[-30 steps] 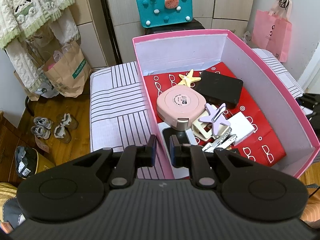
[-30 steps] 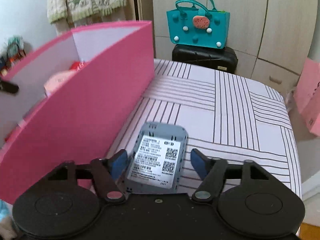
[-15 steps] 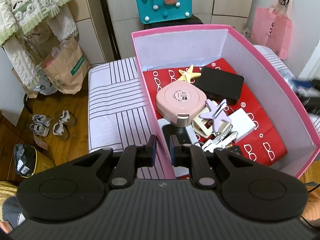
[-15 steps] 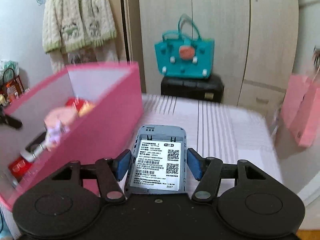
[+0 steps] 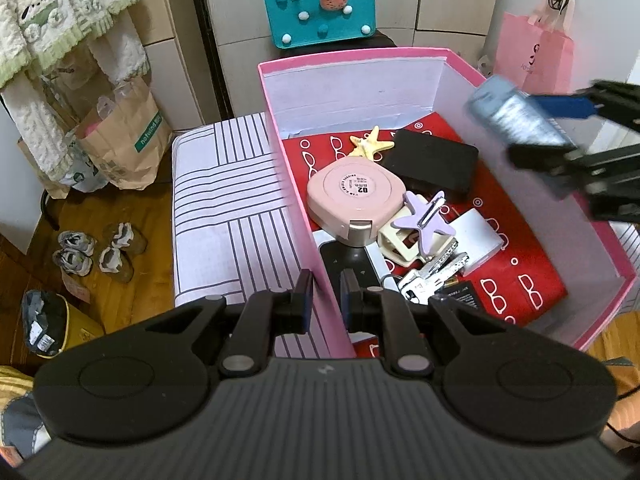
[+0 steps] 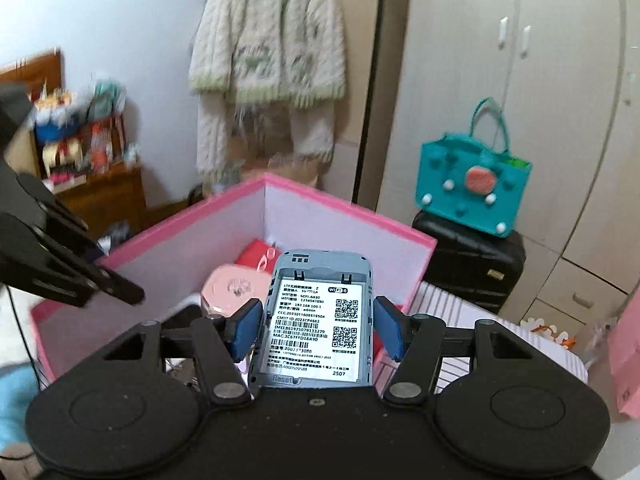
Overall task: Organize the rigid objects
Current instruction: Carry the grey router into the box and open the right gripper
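Two grippers at work: left gripper [image 5: 323,296] pinches the pink box [image 5: 532,120] wall. Right gripper [image 6: 316,330], jaws just closed on the grey router [image 6: 318,320], has lifted it off the striped cloth to above the box; release is next.

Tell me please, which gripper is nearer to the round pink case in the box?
Left. The left gripper clamps the box wall just beside the pink case; the right gripper hangs above the opposite wall.
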Tool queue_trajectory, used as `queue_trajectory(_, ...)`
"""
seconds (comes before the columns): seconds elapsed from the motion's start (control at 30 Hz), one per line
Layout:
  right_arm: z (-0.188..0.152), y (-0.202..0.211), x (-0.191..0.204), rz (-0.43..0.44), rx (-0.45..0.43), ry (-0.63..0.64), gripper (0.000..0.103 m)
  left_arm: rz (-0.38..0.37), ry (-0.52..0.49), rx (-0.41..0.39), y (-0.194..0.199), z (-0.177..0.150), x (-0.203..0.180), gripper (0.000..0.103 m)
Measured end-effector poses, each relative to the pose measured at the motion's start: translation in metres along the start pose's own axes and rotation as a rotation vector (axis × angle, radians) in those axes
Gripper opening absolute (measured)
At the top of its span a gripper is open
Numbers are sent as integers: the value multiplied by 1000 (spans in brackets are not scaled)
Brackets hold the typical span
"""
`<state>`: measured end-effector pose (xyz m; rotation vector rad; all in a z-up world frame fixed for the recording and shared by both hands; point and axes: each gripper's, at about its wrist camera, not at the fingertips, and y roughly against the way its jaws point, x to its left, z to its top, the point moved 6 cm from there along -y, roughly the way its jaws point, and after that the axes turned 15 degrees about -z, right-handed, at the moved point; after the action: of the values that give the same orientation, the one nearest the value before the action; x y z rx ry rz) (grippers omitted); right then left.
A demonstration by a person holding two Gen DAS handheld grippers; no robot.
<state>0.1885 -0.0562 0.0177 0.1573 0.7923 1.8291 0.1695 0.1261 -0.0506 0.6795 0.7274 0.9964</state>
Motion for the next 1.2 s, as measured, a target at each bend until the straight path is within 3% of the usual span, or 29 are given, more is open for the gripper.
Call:
queue_trajectory(0.4,6,-56,17,-44,136,173,63,-17,-9,-15,1,-1,1,14)
queue_trajectory(0.93,15,-76,25,-60,141,128,63,-12,-4,-43,-1,8,11,11)
queue_trajectory(1.03,15,-76,24,-16,163,104,63,-9,-4,-42,1,7,10,11)
queue_trajectory(1.2,21,-56,21,31,119,22,65,-7,-2,-39,4,7,10,11)
